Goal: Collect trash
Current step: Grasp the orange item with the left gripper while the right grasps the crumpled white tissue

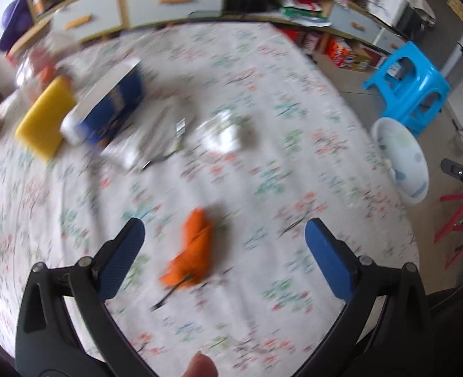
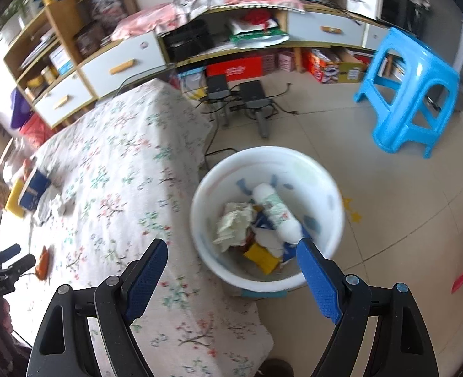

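Nearest the left wrist camera, the left gripper (image 1: 223, 242) hangs with its jaws wide apart and empty over a flowered worktop (image 1: 294, 110), an orange scrap (image 1: 193, 248) lying just ahead between the fingers. Off to the right, the right gripper (image 2: 231, 270) is likewise spread open and holds nothing, hovering above the white bin (image 2: 335, 188) that stands on the floor just beside the worktop's edge and already holds a white bottle (image 2: 277, 212), crumpled paper (image 2: 234, 223) and other bits. Motion blur in the left view suggests a fast approach: closing off-centre could nudge the light scrap away or pinch the cloth beneath it and drag it. Further back a crumpled tissue (image 1: 223, 135) and a clear wrapper (image 1: 149, 144) remain, near a blue box (image 1: 115, 106) and yellow sponge (image 1: 44, 119) that probably are not trash and crowd any reach there. A blue stool (image 2: 410, 94) stands well apart.
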